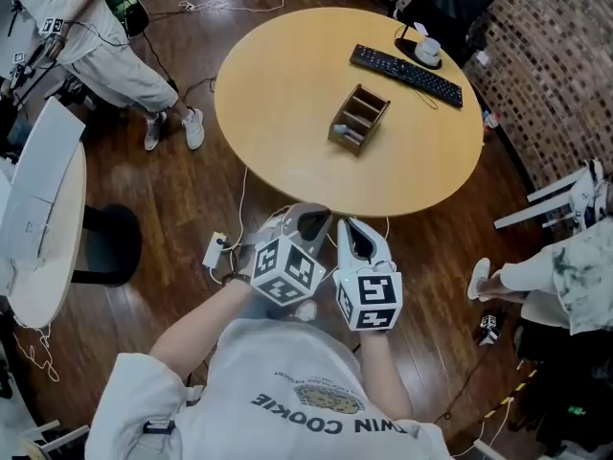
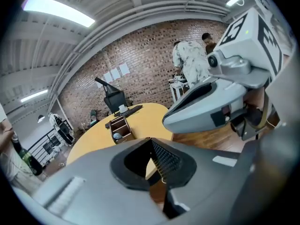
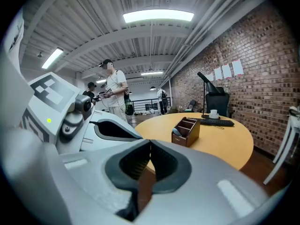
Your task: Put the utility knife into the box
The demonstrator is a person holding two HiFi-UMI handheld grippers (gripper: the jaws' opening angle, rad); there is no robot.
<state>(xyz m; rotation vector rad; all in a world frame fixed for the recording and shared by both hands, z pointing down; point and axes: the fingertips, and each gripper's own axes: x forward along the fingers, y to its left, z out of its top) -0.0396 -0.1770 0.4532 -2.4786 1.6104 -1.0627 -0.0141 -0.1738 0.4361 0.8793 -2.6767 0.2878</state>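
Jaws on both grippers are pressed together with nothing between them. The left gripper (image 1: 311,217) and right gripper (image 1: 356,233) sit side by side, almost touching, close to the person's chest. Both are off the table (image 1: 278,123), just short of its near edge, and point toward it.

The box (image 1: 359,118), a small wooden one with open compartments, stands near the middle of the round table, well apart from the grippers. A pale grey-blue thing (image 1: 349,135) lies in its nearest compartment. This is probably the knife, though it is too small to be sure. No knife shows on the bare tabletop.

Judged from this, the placing looks done and both tools are clear of the work. If so, the next move calls only for keeping the closed grippers away from the rim. If the pale thing is not the knife, it must first be found.

A keyboard (image 1: 405,74) and cup (image 1: 427,50) lie beyond the box at the far edge. The tabletop between the box and the near edge is bare, giving open room for a straight reach. Other people stand or sit off to both sides, well away from the table.
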